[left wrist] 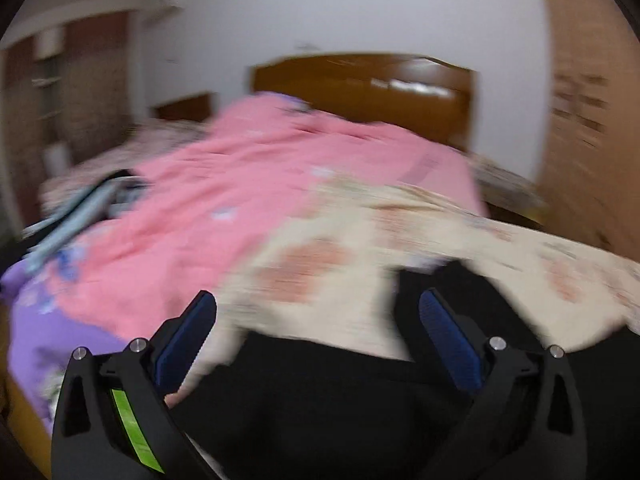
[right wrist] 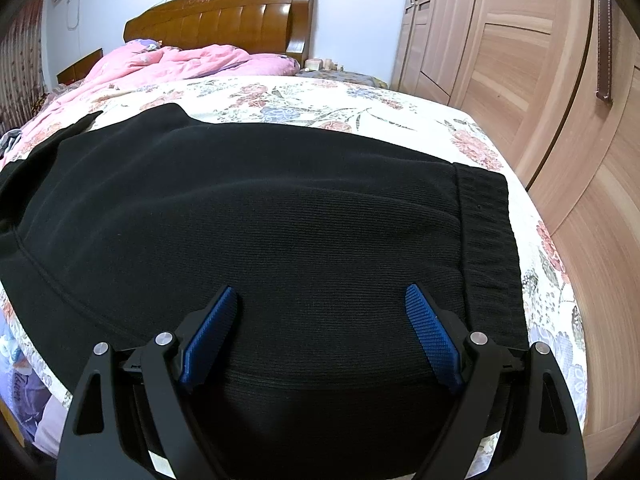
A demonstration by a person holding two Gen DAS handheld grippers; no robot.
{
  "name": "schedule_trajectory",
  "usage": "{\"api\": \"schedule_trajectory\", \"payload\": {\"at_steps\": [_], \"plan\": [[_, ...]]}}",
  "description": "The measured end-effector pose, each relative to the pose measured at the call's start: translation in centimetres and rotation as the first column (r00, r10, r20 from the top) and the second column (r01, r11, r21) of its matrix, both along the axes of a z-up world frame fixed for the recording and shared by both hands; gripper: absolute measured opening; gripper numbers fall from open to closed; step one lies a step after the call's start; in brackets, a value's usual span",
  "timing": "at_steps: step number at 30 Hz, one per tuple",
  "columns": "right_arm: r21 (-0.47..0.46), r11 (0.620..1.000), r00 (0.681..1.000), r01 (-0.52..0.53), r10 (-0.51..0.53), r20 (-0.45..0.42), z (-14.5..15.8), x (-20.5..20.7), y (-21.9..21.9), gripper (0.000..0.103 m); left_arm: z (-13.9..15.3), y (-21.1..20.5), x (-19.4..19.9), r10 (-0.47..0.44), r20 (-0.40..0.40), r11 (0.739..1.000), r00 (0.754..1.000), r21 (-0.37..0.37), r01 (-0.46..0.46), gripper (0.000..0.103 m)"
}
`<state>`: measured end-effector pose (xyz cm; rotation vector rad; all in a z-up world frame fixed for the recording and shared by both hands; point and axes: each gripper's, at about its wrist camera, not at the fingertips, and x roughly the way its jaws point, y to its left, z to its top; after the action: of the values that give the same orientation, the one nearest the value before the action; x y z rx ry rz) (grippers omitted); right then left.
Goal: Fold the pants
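Black pants [right wrist: 256,216] lie spread flat on the floral bedsheet [right wrist: 320,96], their ribbed waistband [right wrist: 488,240] toward the right. My right gripper [right wrist: 322,304] hovers just above the black cloth, open, with nothing pinched between its blue pads [right wrist: 434,340]. The left wrist view is blurred by motion. There my left gripper [left wrist: 318,312] stands wide open above the near edge of the pants [left wrist: 320,392], its blue pads [left wrist: 188,344] clear of the fabric.
A pink quilt [left wrist: 248,184] is bunched over the far half of the bed, below a wooden headboard [right wrist: 224,20]. A wooden wardrobe [right wrist: 520,60] runs along the right side of the bed. Some striped clothing [left wrist: 80,216] lies at the left. Purple bedding [left wrist: 44,320] hangs at the bed's near left.
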<state>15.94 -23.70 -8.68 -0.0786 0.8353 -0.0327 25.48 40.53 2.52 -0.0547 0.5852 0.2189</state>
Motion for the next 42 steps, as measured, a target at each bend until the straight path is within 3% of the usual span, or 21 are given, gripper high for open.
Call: {"api": "schedule_trajectory", "payload": {"at_steps": [4,6,9,10,11,13,14,15,17,19,21,24,27,32,34,36,37,38,40,42], "plan": [[0.007,1.000,1.000,-0.005,0.004,0.007,0.0,-0.3,-0.1,0.084,-1.7,-10.3,4.9,-0.153,-0.136,0.986,0.979,0.040,0.159,0.101],[0.013,1.000,1.000,-0.011,0.010,0.009,0.0,-0.3,-0.2,0.084,-3.5,-14.4,7.4,-0.169,-0.208,0.979,0.963,0.078,0.189,0.101],[0.021,1.000,1.000,-0.020,0.020,0.016,0.0,-0.4,-0.4,0.084,-7.0,-18.9,11.3,-0.165,-0.360,0.971,0.918,0.106,0.215,0.101],[0.024,0.999,1.000,-0.023,0.023,0.020,0.0,-0.5,-0.5,0.084,-8.6,-19.9,12.7,-0.100,-0.429,0.967,0.898,0.170,0.189,0.091],[0.025,0.999,0.999,-0.025,0.024,0.022,0.0,-0.5,-0.5,0.084,-9.7,-20.2,13.3,-0.064,-0.466,0.964,0.883,0.201,0.176,0.070],[0.029,0.999,0.999,-0.029,0.029,0.027,0.0,-0.5,-0.5,0.084,-11.2,-19.7,14.0,-0.042,-0.508,0.968,0.860,0.191,0.160,0.038],[0.031,0.999,0.999,-0.032,0.031,0.030,0.0,-0.6,-0.5,0.084,-10.9,-19.2,13.7,-0.042,-0.495,0.977,0.868,0.161,0.139,0.007],[0.035,0.999,0.999,-0.035,0.034,0.033,0.0,-0.6,-0.6,0.084,-10.5,-19.0,13.4,-0.035,-0.477,0.980,0.878,0.156,0.123,0.008],[0.042,0.999,0.999,-0.035,0.034,0.031,0.0,-0.6,-0.6,0.082,-7.9,-17.6,11.0,-0.039,-0.361,0.985,0.932,0.144,0.097,0.008],[0.039,0.999,1.000,0.002,-0.002,0.010,0.7,-0.5,-0.4,0.081,-4.9,-15.2,7.2,-0.052,-0.231,0.995,0.972,0.066,0.069,0.008],[0.063,0.998,0.999,0.007,-0.010,0.037,2.6,-0.1,0.3,0.081,-3.4,-13.2,4.5,-0.045,-0.162,0.999,0.986,0.010,0.047,0.008],[0.100,0.983,0.982,-0.153,0.140,0.127,6.2,1.4,4.6,0.087,-2.2,-9.8,-0.3,-0.055,-0.068,0.995,0.996,-0.082,0.049,0.008],[0.101,0.928,0.932,-0.358,0.347,0.107,7.9,5.2,11.9,0.088,-2.5,-7.8,-4.5,-0.025,-0.002,0.994,1.000,-0.105,0.025,0.008],[0.148,0.822,0.830,-0.550,0.557,-0.004,5.6,11.6,24.0,0.088,-5.7,-4.0,-8.5,0.075,0.002,0.973,0.997,-0.217,-0.073,0.010],[0.125,0.826,0.828,-0.550,0.559,-0.053,3.7,12.8,26.5,0.088,-7.5,-2.6,-8.9,0.091,-0.031,0.968,0.995,-0.232,-0.096,0.015],[0.109,0.832,0.826,-0.544,0.554,-0.107,1.5,13.6,27.9,0.088,-8.7,-1.9,-9.6,0.099,-0.071,0.971,0.993,-0.212,-0.112,0.039],[0.090,0.840,0.829,-0.536,0.543,-0.137,0.0,14.0,28.2,0.089,-8.9,-1.8,-10.1,0.113,-0.077,0.975,0.991,-0.181,-0.126,0.063],[0.089,0.841,0.829,-0.534,0.541,-0.138,-0.7,14.0,28.4,0.091,-8.8,-2.0,-10.9,0.135,-0.067,0.981,0.989,-0.129,-0.142,0.075],[0.119,0.839,0.831,-0.531,0.544,-0.118,-0.4,14.0,27.9,0.091,-7.9,-3.1,-12.6,0.125,-0.017,0.991,0.992,-0.034,-0.126,0.078],[0.124,0.839,0.830,-0.529,0.543,-0.127,-0.8,14.2,27.9,0.094,-6.3,-5.9,-13.3,0.040,0.026,0.993,0.999,0.107,-0.043,0.085]]}}
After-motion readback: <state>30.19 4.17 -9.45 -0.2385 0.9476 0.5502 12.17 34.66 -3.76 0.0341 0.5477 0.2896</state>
